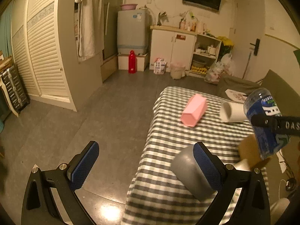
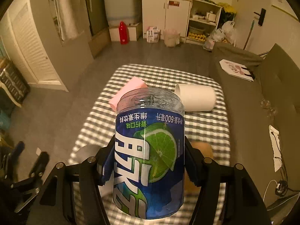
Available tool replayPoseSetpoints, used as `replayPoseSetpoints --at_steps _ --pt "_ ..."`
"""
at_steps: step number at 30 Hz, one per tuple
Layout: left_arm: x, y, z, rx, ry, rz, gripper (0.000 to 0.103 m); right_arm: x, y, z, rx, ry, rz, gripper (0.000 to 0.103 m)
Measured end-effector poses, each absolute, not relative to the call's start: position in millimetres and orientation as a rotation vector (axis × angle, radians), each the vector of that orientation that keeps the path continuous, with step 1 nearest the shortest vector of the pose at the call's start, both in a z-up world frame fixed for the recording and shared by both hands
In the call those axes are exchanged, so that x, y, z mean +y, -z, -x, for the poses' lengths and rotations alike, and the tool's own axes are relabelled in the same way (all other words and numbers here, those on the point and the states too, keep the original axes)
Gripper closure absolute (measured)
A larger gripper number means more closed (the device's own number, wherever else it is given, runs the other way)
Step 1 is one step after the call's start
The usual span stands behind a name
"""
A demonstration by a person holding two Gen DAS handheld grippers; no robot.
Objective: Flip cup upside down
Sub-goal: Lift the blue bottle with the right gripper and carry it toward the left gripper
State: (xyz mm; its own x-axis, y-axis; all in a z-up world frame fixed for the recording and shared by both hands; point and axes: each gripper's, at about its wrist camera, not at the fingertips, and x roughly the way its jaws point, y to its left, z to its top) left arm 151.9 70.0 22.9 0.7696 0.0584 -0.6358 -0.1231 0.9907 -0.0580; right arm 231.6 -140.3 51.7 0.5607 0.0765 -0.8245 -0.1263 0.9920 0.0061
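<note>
Left view: my left gripper (image 1: 144,166) gapes wide, holding nothing, beside the grey cup (image 1: 191,170) lying on the checked table (image 1: 168,196).
Right view: my right gripper (image 2: 148,166) clamps the blue-labelled cup (image 2: 149,155), label inverted, above the table (image 2: 206,131).

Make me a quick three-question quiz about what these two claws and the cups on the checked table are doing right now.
1. True or false: the right claw is clamped on the blue-labelled clear cup.
2. Which way up does that cup's label print read: A upright, B upside down, C sideways?
3. Fill in: the pink cup and the white cup both lie on their ____ on the checked tablecloth.

Key
1. True; the left claw is open, with the grey cup just beyond one of its pads.
2. B.
3. Sides.
</note>
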Motion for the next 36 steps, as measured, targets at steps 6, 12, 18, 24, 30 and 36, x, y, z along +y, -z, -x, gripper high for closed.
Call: replayPoseSetpoints --at_steps 6,12,18,24,30,36 --pt "60.3 -44.6 -110.1 0.637 -0.079 0.089 0.0 -147.1 -66.8 -165.8 0.973 -0.129 0.027 0.04" --pt "56.1 -34.6 -66.2 0.642 -0.086 0.069 0.0 -150.4 -34.5 -114.3 1.044 -0.128 -0.018 0.04" --pt "56.1 -3.7 -35.2 0.694 -0.097 0.065 0.0 -146.4 15.5 -93.7 1.115 -0.095 -0.073 0.04" --pt "56.6 12.3 -24.6 0.725 -0.107 0.045 0.0 -133.6 50.3 -91.7 1.161 -0.092 -0.084 0.04" --pt "63.1 17.9 -27.9 0.74 -0.124 0.059 0.0 -130.6 58.2 -91.2 1.16 -0.083 -0.052 0.04" --pt "59.8 18.2 -33.0 0.749 -0.128 0.052 0.0 -133.2 64.1 -92.8 1.166 -0.108 -0.072 0.037"
